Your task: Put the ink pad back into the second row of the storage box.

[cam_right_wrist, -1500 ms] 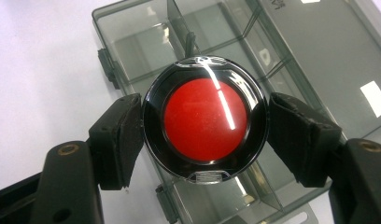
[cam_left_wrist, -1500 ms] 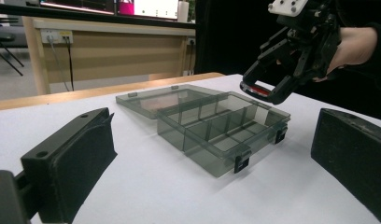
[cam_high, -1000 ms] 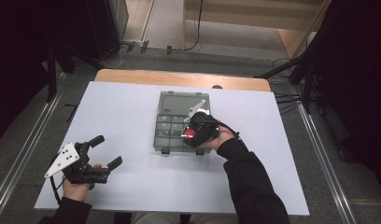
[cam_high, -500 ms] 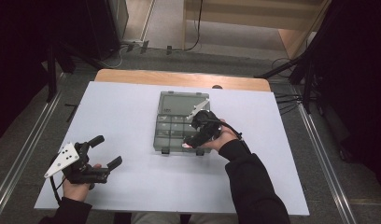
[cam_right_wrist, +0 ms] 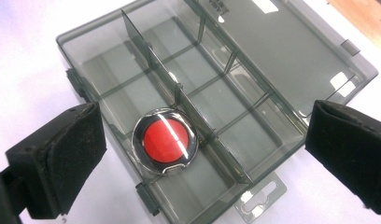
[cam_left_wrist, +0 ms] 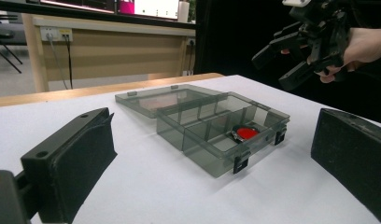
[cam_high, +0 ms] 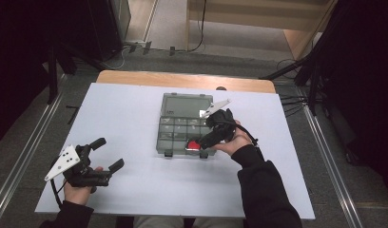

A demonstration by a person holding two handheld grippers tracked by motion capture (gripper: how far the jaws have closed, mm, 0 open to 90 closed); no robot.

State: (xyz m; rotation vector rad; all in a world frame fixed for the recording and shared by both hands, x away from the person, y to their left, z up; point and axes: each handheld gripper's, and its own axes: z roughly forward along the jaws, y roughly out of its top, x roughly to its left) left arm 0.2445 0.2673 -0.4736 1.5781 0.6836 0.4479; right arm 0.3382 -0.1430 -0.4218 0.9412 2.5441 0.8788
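We have the red round disc [cam_right_wrist: 165, 147] lying in a compartment along the near edge of the smoky compartment box [cam_high: 175, 135], so the placing looks done; our right gripper [cam_high: 207, 142] has just been opening its jaws and hangs wide above the disc with nothing between them. What we judge is left is closing the lid [cam_high: 186, 105], which lies flat toward the table's [cam_high: 130, 114] far edge. Our left gripper [cam_high: 109, 153] rests wide and empty near the front left corner, well apart, and nothing blocks the lid.

No legible txt, labels or nos. anywhere; lid embossing too blurred.
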